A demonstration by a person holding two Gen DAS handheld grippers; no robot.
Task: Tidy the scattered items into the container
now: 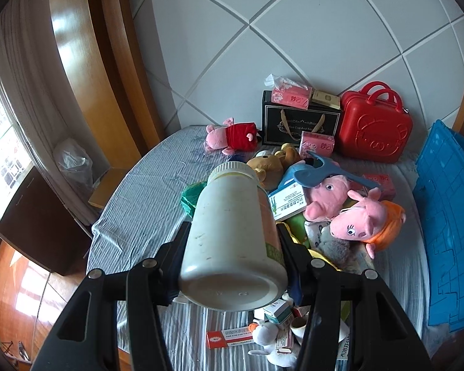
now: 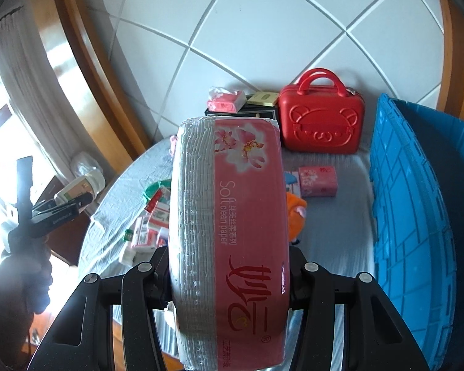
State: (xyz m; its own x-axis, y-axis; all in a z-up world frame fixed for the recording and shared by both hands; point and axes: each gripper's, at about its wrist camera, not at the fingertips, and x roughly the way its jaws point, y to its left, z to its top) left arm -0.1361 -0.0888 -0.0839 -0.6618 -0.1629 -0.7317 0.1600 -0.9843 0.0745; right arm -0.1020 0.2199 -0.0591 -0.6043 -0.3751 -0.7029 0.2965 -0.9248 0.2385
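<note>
My left gripper [image 1: 232, 235] is shut on a white plastic bottle [image 1: 232, 235] and holds it above the bed, cap pointing away. It also shows at the left of the right wrist view [image 2: 77, 188]. My right gripper [image 2: 229, 256] is shut on a pink pack of tissue paper [image 2: 232, 232], held upright above the bed. The blue crate [image 2: 417, 216] stands at the right, and it shows in the left wrist view [image 1: 448, 216] too. Pink pig plush toys [image 1: 355, 213], a brown bear plush [image 1: 272, 164] and medicine boxes [image 1: 287, 201] lie scattered on the grey sheet [image 1: 148, 191].
A red case [image 1: 374, 123] and a black gift bag [image 1: 300, 123] with tissue packs on top stand against the white padded headboard. A small pink tissue pack [image 2: 318, 181] lies near the crate. The bed's left edge drops to a wooden floor and dark cabinet [image 1: 31, 216].
</note>
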